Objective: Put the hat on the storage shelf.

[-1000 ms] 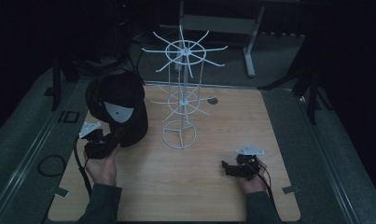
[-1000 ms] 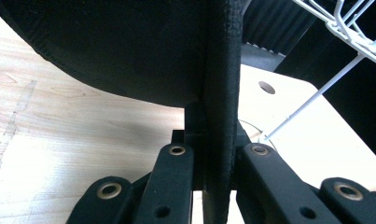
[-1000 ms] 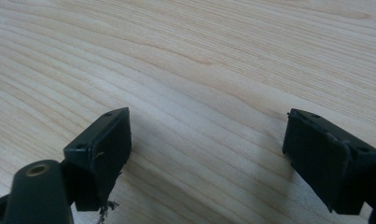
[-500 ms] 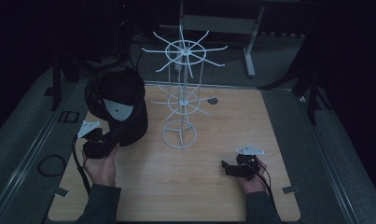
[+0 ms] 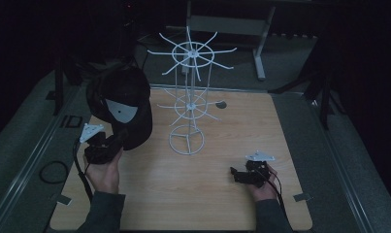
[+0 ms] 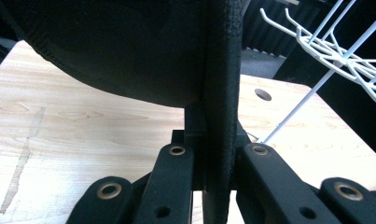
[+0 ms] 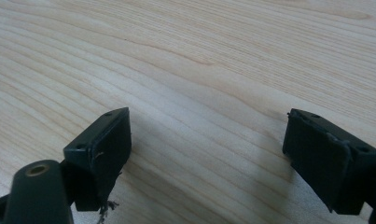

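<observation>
My left gripper (image 6: 213, 182) view: cap (image 6: 143, 51) cut off at top and left edges, brim edge hiding pad faces. Rack (image 6: 335, 46) cropped at right. High view: cap's far side lost in dark, my forearms cut at bottom.

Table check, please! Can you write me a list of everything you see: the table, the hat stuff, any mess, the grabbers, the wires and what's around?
Surface: pale wooden table with a small round hole near the far edge.
Job's things: black cap, its edge pinched by the left gripper; white wire rack standing upright mid-table, hooks bare.
Clutter: nothing seen.
Grippers: left gripper shut on the cap; right gripper resting low over the table, jaws open, holding nothing.
Cables: a black cable trails from the left gripper and loops off the table's left side.
Surroundings: dark room; grey floor covering around the table.
</observation>
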`<state>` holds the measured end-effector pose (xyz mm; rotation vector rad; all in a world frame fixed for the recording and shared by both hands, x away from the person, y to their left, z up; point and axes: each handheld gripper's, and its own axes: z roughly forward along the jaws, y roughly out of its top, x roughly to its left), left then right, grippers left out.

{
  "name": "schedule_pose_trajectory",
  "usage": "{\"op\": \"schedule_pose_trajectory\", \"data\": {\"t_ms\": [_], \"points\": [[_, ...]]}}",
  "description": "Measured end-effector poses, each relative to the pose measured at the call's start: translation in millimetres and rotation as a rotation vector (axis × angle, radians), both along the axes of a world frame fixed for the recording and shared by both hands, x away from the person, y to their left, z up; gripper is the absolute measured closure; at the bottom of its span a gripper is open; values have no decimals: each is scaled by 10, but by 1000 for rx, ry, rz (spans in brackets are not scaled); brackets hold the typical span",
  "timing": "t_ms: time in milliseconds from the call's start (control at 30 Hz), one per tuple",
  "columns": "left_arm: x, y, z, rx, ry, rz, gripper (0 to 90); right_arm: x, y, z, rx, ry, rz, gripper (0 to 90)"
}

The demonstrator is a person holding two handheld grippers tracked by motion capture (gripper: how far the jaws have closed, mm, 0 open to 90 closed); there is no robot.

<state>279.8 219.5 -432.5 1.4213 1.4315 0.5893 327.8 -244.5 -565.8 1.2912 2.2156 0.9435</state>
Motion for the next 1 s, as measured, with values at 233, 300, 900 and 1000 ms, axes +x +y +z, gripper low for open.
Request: {"op": "schedule_pose_trajectory", "data": {"t_ms": [233, 300, 900, 1000], "points": [[-20, -23, 53, 13, -14, -4, 866, 0, 1, 0, 0, 0, -1, 150], [-27, -28, 68, 18, -19, -6, 867, -1, 1, 0, 0, 0, -1, 151], [-77, -65, 157, 69, -47, 8, 866, 0, 1, 0, 0, 0, -1, 151], [-84, -73, 168, 81, -52, 10, 866, 0, 1, 0, 0, 0, -1, 151]]}}
